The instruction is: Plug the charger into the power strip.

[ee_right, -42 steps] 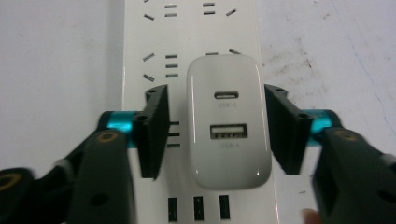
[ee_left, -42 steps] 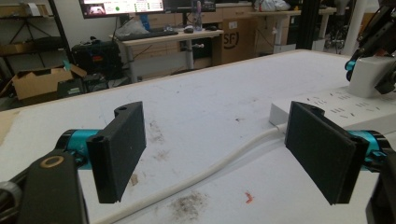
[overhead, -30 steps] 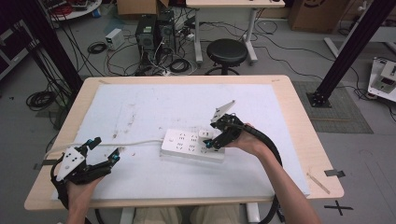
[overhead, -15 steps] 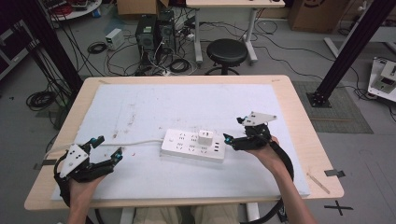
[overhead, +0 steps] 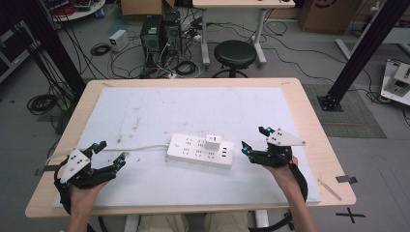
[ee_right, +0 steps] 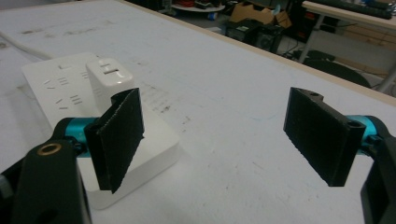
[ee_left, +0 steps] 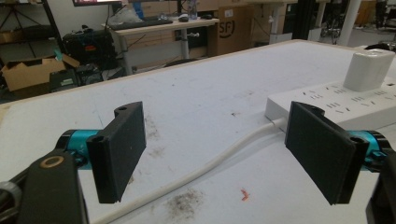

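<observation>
The right gripper (overhead: 255, 140) has drawn back from the white power strip (overhead: 200, 151) and now sits just right of it, fingers wide and empty. The white adapter (overhead: 212, 142) stands plugged into the strip at mid-counter (overhead: 309, 125). The left gripper (overhead: 109, 153), fingers wide, waits well left of the strip beside its cord (overhead: 145, 147). Steadying the strip before pulling the adapter seems wise.

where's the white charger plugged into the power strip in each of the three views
High view: the white charger stands on the power strip at table centre, between the two grippers.
Left gripper view: at the upper right edge, on the strip, above the right-hand jaw.
Right gripper view: upper left, just behind the left-hand jaw.
Shared landmark: the strip's white cable, running leftward from the strip in the high view and seen in both gripper views.
</observation>
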Action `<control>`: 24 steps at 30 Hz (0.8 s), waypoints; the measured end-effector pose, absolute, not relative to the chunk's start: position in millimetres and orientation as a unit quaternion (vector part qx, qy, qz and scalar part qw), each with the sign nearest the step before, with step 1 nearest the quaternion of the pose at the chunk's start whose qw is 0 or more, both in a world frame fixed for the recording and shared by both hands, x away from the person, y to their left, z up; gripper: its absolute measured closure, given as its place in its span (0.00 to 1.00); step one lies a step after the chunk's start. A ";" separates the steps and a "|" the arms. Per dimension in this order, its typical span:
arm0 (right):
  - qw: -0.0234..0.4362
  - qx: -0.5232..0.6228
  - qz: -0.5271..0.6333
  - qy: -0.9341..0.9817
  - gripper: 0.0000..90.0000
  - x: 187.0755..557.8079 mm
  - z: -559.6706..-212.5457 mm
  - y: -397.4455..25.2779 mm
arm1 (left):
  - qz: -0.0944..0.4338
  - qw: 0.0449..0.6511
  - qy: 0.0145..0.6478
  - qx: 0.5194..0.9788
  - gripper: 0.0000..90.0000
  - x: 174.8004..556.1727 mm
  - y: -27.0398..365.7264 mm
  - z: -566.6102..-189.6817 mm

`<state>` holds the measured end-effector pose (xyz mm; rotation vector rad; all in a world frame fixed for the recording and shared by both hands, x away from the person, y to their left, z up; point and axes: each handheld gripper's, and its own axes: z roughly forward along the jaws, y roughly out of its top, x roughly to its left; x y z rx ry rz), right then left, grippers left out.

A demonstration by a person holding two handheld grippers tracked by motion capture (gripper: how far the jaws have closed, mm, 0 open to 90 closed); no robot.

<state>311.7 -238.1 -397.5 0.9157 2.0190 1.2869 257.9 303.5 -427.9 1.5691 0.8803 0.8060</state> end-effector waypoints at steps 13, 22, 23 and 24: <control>0.304 0.380 0.497 0.719 0.23 294.0 -412.8 -259.7 | 0.338 0.548 0.370 0.670 0.23 259.6 301.2 -426.7; 0.303 0.384 0.497 0.717 0.23 293.9 -414.8 -266.0 | 0.336 0.545 0.369 0.674 0.23 261.8 298.4 -427.2; 0.303 0.384 0.497 0.716 0.23 293.7 -415.0 -266.7 | 0.335 0.546 0.369 0.674 0.23 262.0 297.8 -427.1; 0.302 0.387 0.498 0.715 0.23 293.0 -415.1 -266.5 | 0.335 0.546 0.367 0.675 0.23 262.3 297.4 -427.1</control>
